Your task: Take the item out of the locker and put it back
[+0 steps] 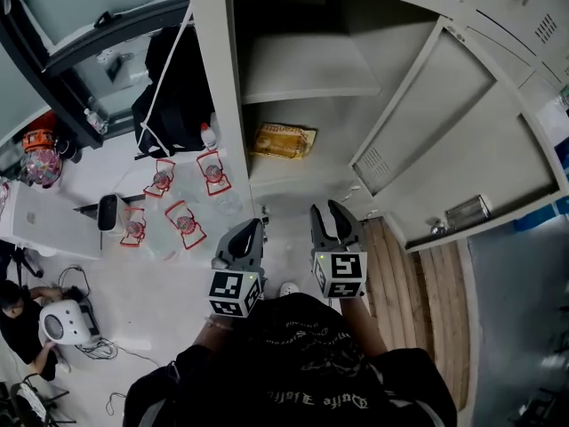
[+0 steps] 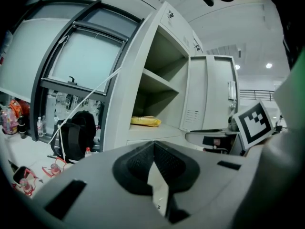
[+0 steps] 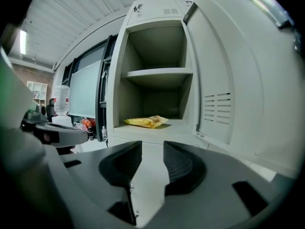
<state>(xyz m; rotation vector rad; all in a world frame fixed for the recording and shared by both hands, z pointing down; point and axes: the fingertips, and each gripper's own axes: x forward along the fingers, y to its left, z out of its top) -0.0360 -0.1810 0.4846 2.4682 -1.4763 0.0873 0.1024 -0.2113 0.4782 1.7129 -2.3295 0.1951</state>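
The yellow packet (image 1: 283,140) lies flat on the lower shelf of the locker (image 1: 215,87), toward its left side, with the door (image 1: 462,132) swung wide. It looks light, soft and crinkly, probably slick, so pinch 1 sealed edge rather than the puffed middle. Your right gripper (image 1: 329,212) hangs short of the shelf, jaws apart and empty. Your left gripper (image 1: 253,229) has its 2 jaws together.

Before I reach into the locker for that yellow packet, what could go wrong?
1. The yellow packet lies flat on the lower shelf, so the open right gripper may shove it deeper instead of pinching it.
2. The open door stands close on the right of the opening. A wide reach could knock it.
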